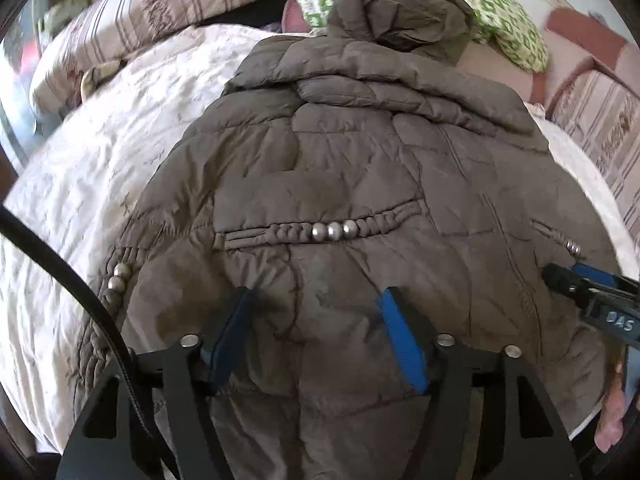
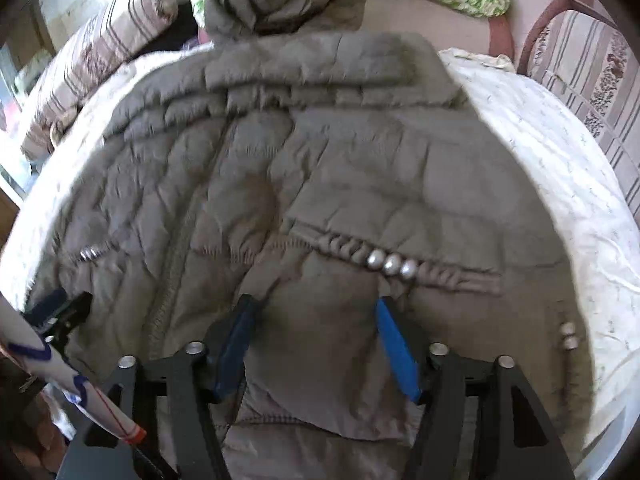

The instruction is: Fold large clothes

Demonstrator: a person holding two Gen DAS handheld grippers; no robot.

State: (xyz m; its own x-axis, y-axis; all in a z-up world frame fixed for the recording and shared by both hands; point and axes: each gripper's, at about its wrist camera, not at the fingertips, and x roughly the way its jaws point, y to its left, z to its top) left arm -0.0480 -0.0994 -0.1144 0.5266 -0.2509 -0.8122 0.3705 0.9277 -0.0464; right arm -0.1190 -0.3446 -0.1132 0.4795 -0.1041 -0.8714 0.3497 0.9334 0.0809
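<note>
A brown quilted hooded jacket (image 1: 352,168) lies spread front-up on a white bedspread (image 1: 92,168), hood at the far end. It also fills the right wrist view (image 2: 320,168). My left gripper (image 1: 316,300) is open, its blue-padded jaws apart just above the jacket's lower left part, below a pocket with silver beads (image 1: 334,231). My right gripper (image 2: 314,308) is open over the lower right part, below the other beaded pocket (image 2: 392,264). Each gripper shows at the edge of the other's view: the right one (image 1: 560,280), the left one (image 2: 68,308). Neither holds cloth.
Striped pillows (image 1: 132,24) lie at the far left and a green patterned cloth (image 1: 500,12) behind the hood. A striped upholstered seat (image 2: 592,68) with a red frame stands at the right. The bedspread (image 2: 560,184) shows on both sides of the jacket.
</note>
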